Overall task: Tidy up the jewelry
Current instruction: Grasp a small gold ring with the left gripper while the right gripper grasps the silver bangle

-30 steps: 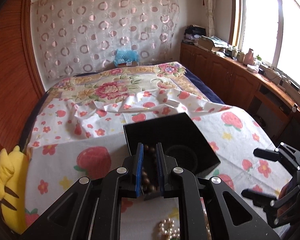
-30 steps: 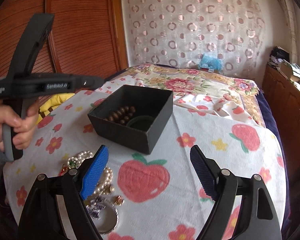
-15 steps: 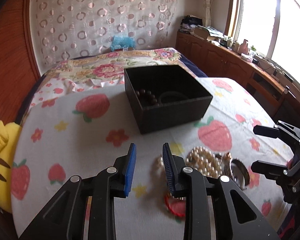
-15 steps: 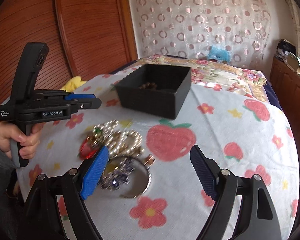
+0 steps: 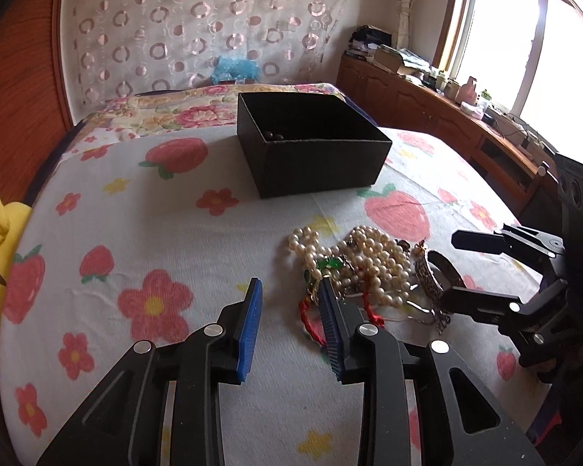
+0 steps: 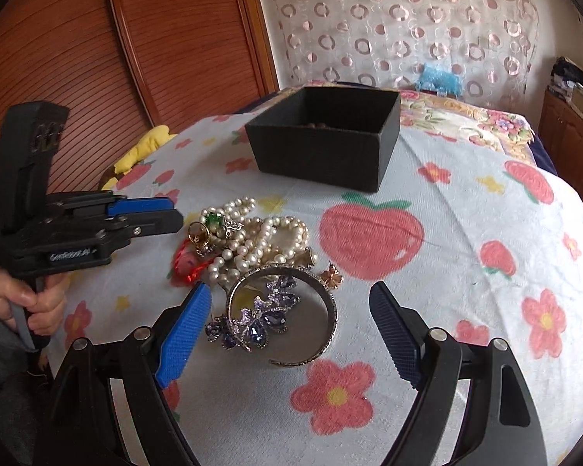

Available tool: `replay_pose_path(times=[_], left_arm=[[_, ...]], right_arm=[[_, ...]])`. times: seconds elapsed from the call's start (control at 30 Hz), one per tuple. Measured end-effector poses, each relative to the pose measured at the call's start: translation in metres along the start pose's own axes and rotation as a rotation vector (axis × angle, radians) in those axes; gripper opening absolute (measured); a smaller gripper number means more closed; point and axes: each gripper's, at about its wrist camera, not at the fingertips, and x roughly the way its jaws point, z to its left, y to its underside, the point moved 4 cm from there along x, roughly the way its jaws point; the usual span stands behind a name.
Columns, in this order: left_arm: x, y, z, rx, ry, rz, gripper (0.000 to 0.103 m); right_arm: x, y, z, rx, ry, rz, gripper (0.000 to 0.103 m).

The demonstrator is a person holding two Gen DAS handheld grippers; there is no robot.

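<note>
Left wrist view: left gripper (image 5: 289, 289) opening, empty, nearing pearls (image 5: 373, 260) just right; right gripper (image 6: 287, 303) gaping over bangle (image 6: 287, 310)

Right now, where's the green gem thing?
The green pendant lies at the far left edge of the jewelry pile, among the pearl strands, near the left gripper in the right wrist view.

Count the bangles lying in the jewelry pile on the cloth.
1: a silver open bangle at the near edge of the pile, around a purple jewelled brooch. The pearl strands may hide others.
</note>
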Motion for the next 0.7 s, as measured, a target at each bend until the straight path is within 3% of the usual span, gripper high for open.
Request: replay_pose_path(times=[0.13,0.27,0.7], left_arm=[[0.002,0.001,-0.005,0.015,-0.003,0.005,0.029],[0.003,0.002,-0.010,0.022,0.005,0.010,0.029],[0.013,0.000,-0.019,0.028,0.029,0.019,0.029]], right_arm=[[0.005,0.000,0.000,0.014,-0.017,0.016,0.080],[0.009,0.001,0.000,0.021,-0.032,0.033,0.063],[0.005,0.002,0.002,0.003,0.010,0.021,0.063]])
